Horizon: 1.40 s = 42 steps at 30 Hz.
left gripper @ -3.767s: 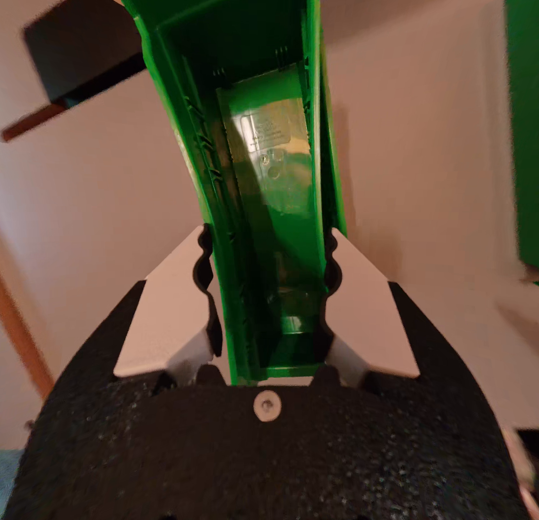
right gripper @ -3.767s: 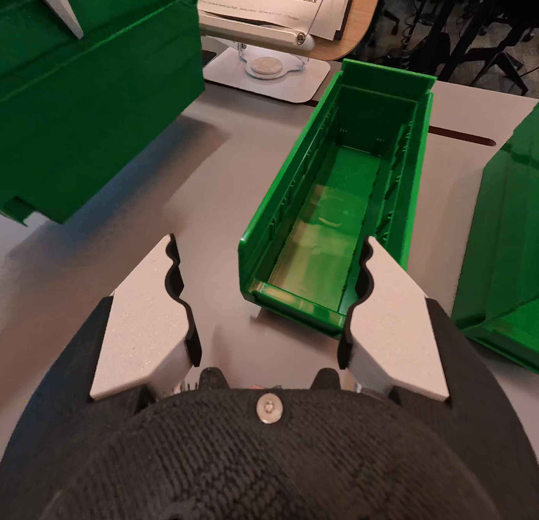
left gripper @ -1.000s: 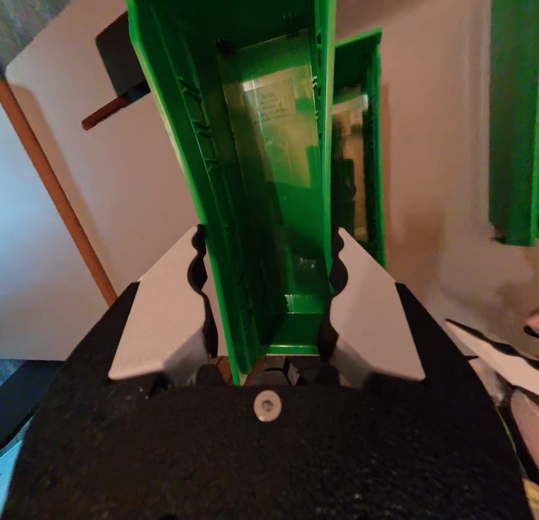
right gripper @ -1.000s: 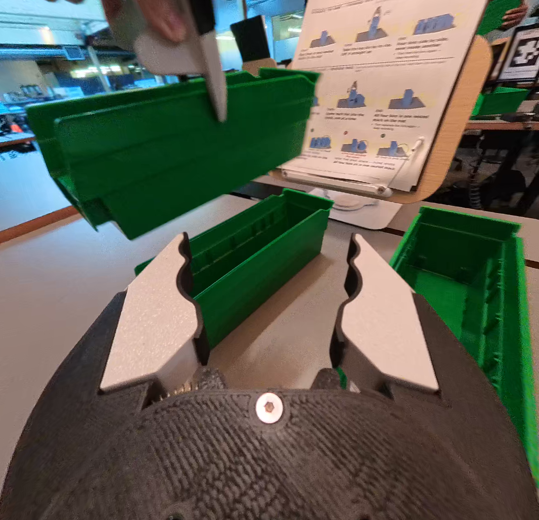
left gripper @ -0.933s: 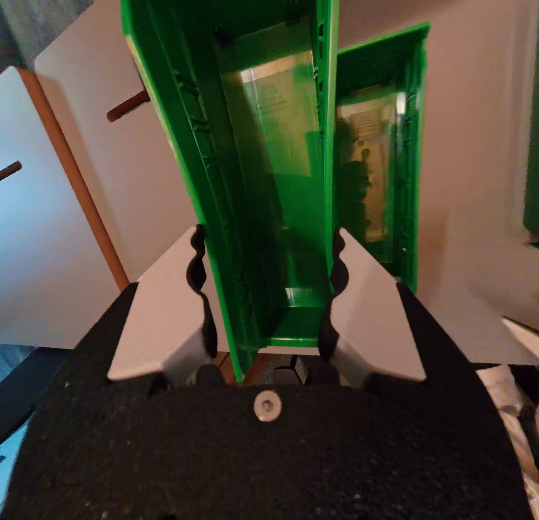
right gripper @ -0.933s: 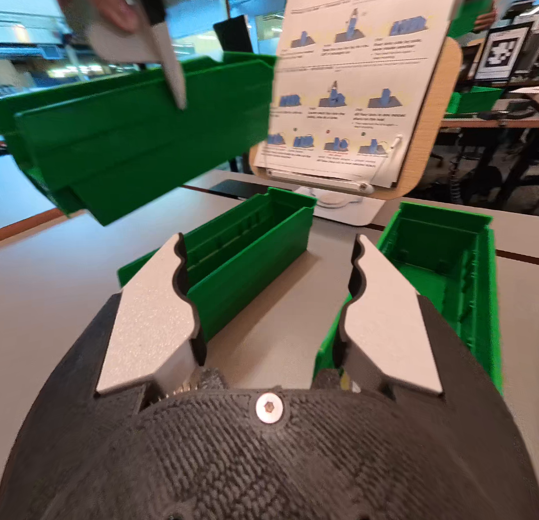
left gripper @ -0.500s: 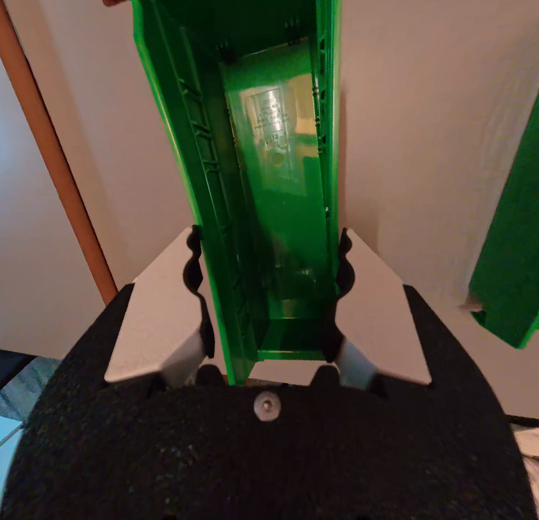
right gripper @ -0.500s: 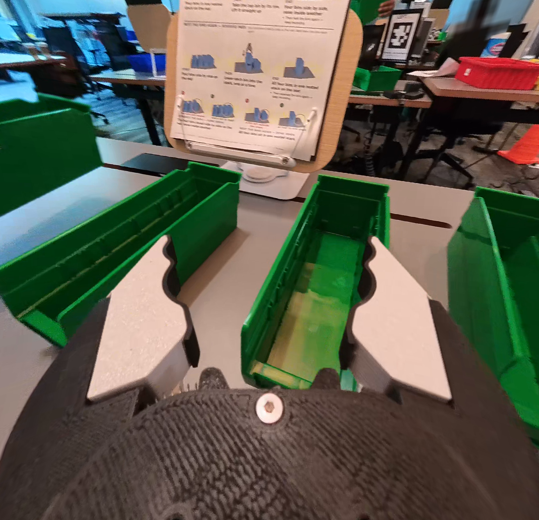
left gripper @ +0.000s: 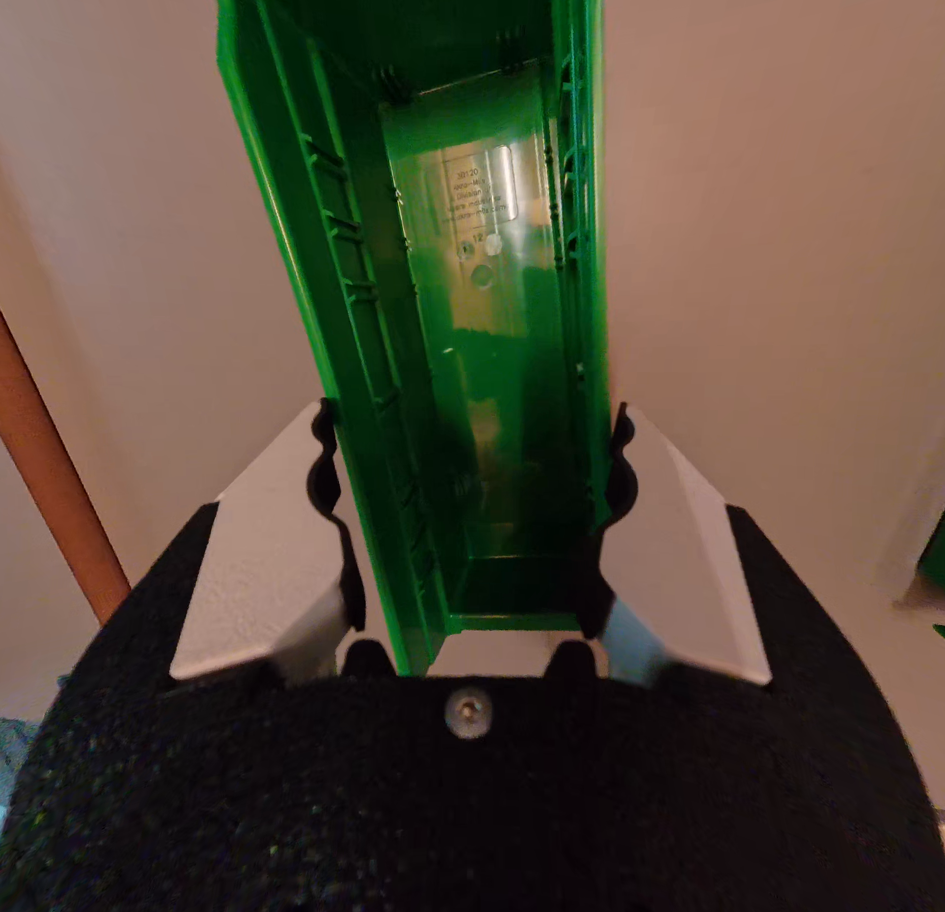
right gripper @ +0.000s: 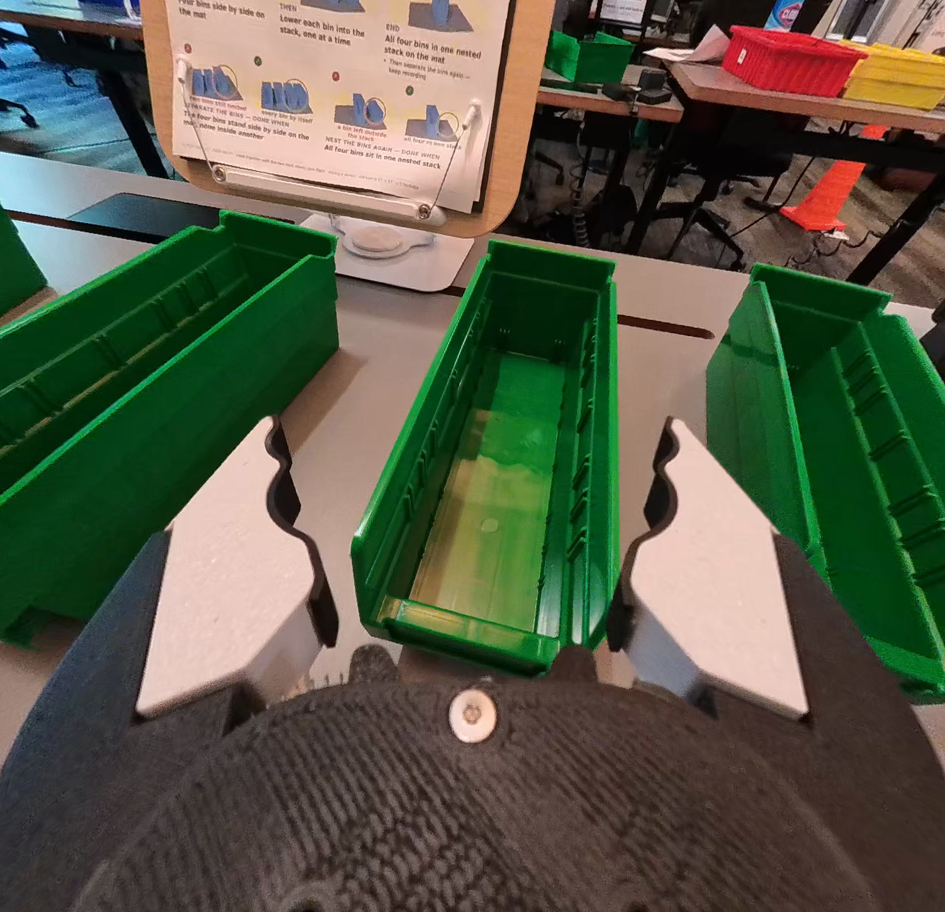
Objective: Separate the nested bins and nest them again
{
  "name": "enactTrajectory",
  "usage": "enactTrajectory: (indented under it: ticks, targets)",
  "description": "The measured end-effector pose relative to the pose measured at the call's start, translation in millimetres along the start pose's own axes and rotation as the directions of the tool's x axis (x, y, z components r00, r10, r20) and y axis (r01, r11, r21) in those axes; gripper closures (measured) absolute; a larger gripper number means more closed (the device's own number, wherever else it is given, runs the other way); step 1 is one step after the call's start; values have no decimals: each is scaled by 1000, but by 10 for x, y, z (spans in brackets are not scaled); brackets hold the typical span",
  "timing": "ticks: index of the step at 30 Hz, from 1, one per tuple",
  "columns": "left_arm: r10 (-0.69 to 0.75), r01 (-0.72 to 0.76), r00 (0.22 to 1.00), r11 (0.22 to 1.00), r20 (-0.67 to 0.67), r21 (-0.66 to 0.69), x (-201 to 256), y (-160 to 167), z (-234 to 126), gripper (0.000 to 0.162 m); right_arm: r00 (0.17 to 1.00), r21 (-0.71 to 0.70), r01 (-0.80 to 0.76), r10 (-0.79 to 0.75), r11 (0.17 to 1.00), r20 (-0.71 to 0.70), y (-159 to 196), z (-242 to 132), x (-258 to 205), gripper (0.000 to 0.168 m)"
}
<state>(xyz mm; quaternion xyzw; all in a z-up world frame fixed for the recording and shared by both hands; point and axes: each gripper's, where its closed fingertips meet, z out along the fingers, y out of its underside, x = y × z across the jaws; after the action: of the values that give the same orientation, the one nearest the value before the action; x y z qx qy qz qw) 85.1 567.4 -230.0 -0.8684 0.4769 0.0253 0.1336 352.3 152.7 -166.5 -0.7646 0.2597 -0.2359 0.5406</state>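
My left gripper still holds the long green plastic bin, while my right gripper, wide open, has swung over the centre green bin on the grey counter, probably for nesting.

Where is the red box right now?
In the right wrist view the red box sits far back at the upper right, on another table behind the green bins, right beside a yellow box.
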Motion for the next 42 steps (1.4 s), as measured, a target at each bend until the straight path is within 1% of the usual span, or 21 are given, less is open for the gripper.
enactTrajectory:
  ticks: [5,7,8,10,12,13,15,16,18,20,23,25,27,29,31,33,36,39,40,42]
  targets:
    - [4,-4,1000,998,-3,59,-28,-8,-18,50,998,-50,33,-35,998,-51,113,-21,43,32]
    - [-4,-3,998,992,57,123,-136,-75,-124,39,996,-49,38,-42,998,-78,124,-64,85,32]
    - [-11,-4,996,987,92,158,-200,-108,-211,37,995,-48,33,-37,998,-92,132,-90,109,32]
    - [-32,-10,987,966,159,258,-329,-197,-465,44,993,-46,22,-27,999,-111,150,-146,149,32]
    - [-52,-23,980,927,190,375,-393,-263,-785,45,990,-48,13,-20,999,-139,172,-205,194,32]
    - [-64,-23,981,899,182,437,-384,-272,-950,45,989,-52,6,-14,999,-150,179,-235,204,32]
    - [-75,2,992,822,104,570,-254,-250,-1273,45,987,-47,6,-13,999,-159,159,-303,182,32]
    - [-57,15,997,775,46,632,-131,-211,-1426,45,986,-43,7,-15,999,-168,139,-343,165,33]
    - [26,32,998,659,-65,752,198,-78,-1719,45,985,-30,10,-15,1000,-174,91,-426,93,33]
    - [128,64,978,560,-163,826,601,151,-1920,45,984,-17,-4,1,1000,-180,61,-504,-5,33]
    - [215,146,935,493,-283,858,1148,549,-2049,44,985,-1,-23,23,1000,-174,56,-593,-192,33]
    - [299,215,875,464,-380,859,1556,827,-2152,43,984,7,-18,19,1000,-175,58,-650,-310,33]
    - [384,243,818,445,-429,862,1957,1101,-2242,43,982,7,-5,6,1000,-190,79,-709,-412,33]
    - [448,235,776,449,-445,862,2355,1361,-2273,43,980,-1,-4,3,1000,-198,130,-758,-531,33]
    - [513,204,739,447,-436,871,2749,1617,-2288,43,980,10,3,-1,1000,-199,149,-788,-657,32]
    - [571,150,719,431,-397,890,3080,1820,-2254,44,974,20,20,-15,1000,-226,164,-818,-721,32]
    - [612,132,675,450,-412,883,3408,2003,-2200,45,974,26,33,-26,999,-224,217,-822,-831,34]
    - [639,139,627,472,-447,871,3603,2097,-2199,46,974,16,52,-47,999,-221,274,-792,-879,34]
    - [647,128,617,478,-447,869,3654,2116,-2187,45,973,11,59,-56,998,-223,290,-777,-883,34]
    - [647,101,623,490,-439,866,3721,2118,-2132,46,971,-1,72,-71,997,-228,319,-747,-889,35]
